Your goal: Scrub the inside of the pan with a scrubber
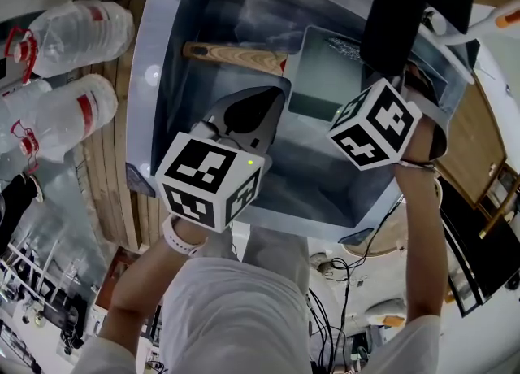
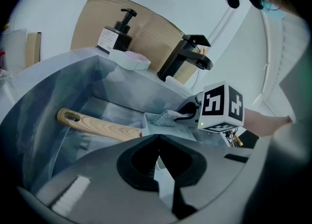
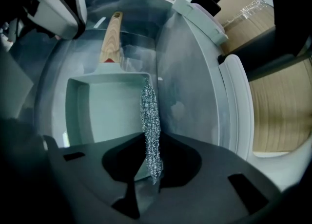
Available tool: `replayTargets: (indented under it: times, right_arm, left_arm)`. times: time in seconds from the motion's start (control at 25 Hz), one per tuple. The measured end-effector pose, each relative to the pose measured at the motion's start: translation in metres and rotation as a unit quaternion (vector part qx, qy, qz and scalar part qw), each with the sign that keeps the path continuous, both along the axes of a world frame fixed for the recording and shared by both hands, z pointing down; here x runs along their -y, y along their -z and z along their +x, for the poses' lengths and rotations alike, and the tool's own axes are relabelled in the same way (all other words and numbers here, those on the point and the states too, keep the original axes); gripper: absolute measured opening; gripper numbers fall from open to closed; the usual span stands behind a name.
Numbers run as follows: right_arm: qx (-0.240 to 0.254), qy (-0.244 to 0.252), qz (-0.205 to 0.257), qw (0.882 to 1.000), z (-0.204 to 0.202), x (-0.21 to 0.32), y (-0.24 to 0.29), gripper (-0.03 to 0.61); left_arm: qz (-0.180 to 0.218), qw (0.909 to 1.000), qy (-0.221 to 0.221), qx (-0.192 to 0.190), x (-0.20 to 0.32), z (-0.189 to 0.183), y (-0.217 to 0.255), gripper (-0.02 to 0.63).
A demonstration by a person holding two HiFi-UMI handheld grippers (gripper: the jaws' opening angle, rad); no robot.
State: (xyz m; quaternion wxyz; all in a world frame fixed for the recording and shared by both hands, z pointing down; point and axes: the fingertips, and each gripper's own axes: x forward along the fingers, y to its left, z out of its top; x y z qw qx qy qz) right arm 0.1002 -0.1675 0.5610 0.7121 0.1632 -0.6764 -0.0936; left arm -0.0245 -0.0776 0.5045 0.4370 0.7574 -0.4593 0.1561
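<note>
Right gripper (image 3: pixel 152 142) is clamping the one steel-mesh scrubber (image 3: pixel 150 113) and holding it along the right inner wall of the single square pan (image 3: pixel 102 113), which is lying in the sink (image 3: pixel 190 86). Left gripper (image 2: pixel 157 138) is pinching its jaws together, apparently on the pan's near rim (steadying it, by this reading). The scrubbing step is judged to be just starting, and the next move is calling for pressing the scrubber onto the pan floor and rubbing across it.
</note>
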Motion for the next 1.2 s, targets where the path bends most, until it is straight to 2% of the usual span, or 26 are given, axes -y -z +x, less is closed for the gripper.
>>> replayTargets:
  times: [0.12, 0.32, 0.44, 0.8, 1.2]
  right_arm:
    - [0.012, 0.017, 0.005, 1.0, -0.009, -0.002, -0.002, 0.06]
    - [-0.004, -0.012, 0.0, 1.0, 0.015, -0.002, -0.003, 0.06]
    - [-0.014, -0.008, -0.012, 1.0, 0.02, -0.009, -0.004, 0.06]
    - [-0.023, 0.027, -0.095, 0.995, 0.015, -0.06, -0.005, 0.06]
    - [-0.006, 0.032, -0.17, 0.985, 0.015, -0.117, 0.002, 0.06]
  left_arm:
    - [-0.001, 1.0, -0.005, -0.004, 0.0, 0.008, -0.001, 0.005]
    - [0.004, 0.9999, -0.009, -0.008, 0.002, 0.014, 0.004, 0.005]
    - [0.007, 0.9999, -0.009, -0.007, 0.004, 0.012, 0.005, 0.005]
    - [0.01, 0.9999, -0.004, -0.007, -0.003, 0.008, 0.009, 0.005]
    - [0.013, 0.9999, -0.007, -0.008, -0.015, 0.008, 0.013, 0.005]
